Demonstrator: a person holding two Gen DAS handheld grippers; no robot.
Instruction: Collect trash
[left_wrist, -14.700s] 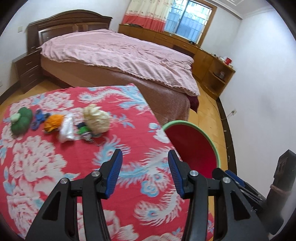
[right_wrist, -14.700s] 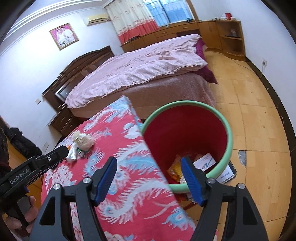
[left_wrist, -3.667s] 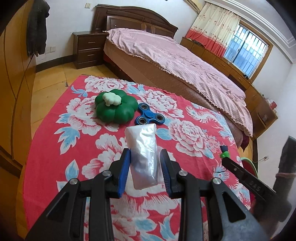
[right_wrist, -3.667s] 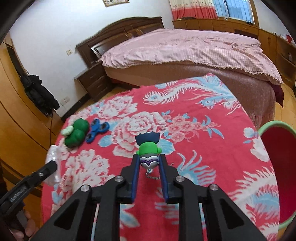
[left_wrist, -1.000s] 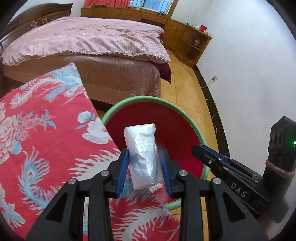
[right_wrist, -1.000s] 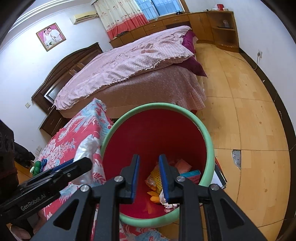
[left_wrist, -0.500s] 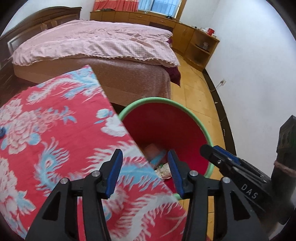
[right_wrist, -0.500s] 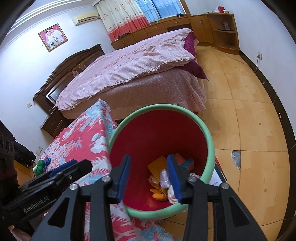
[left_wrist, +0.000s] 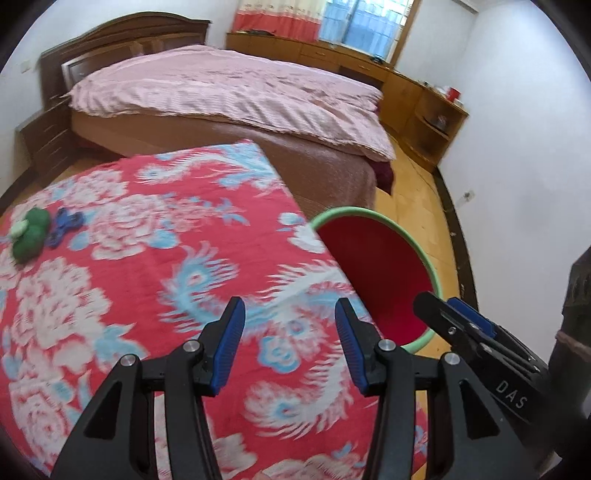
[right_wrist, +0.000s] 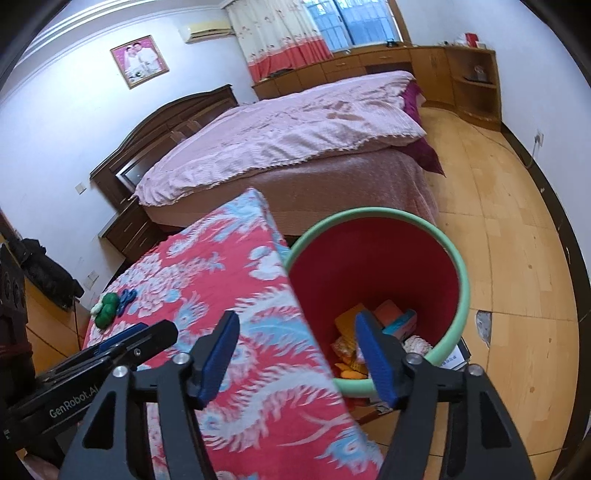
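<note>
While nothing sits between either pair of jaws:
Left gripper (left_wrist: 289, 345): parted above floral tabletop (left_wrist: 147, 266).
Right gripper (right_wrist: 297, 356): opening over red bin (right_wrist: 373, 266) of trash (right_wrist: 373, 332).

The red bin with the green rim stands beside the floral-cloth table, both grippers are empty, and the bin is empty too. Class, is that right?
Not quite: the red bin with the green rim holds trash, as the right wrist view shows. It does stand beside the floral-cloth table, and both grippers are empty.

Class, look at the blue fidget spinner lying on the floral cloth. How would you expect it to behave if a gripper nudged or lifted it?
The blue fidget spinner looks flat and rigid, so it would probably keep its shape when lifted. Lying low on the soft floral cloth, it may slide or spin rather than roll. It sits close beside the green toy, so a nudge could shift both.
</note>
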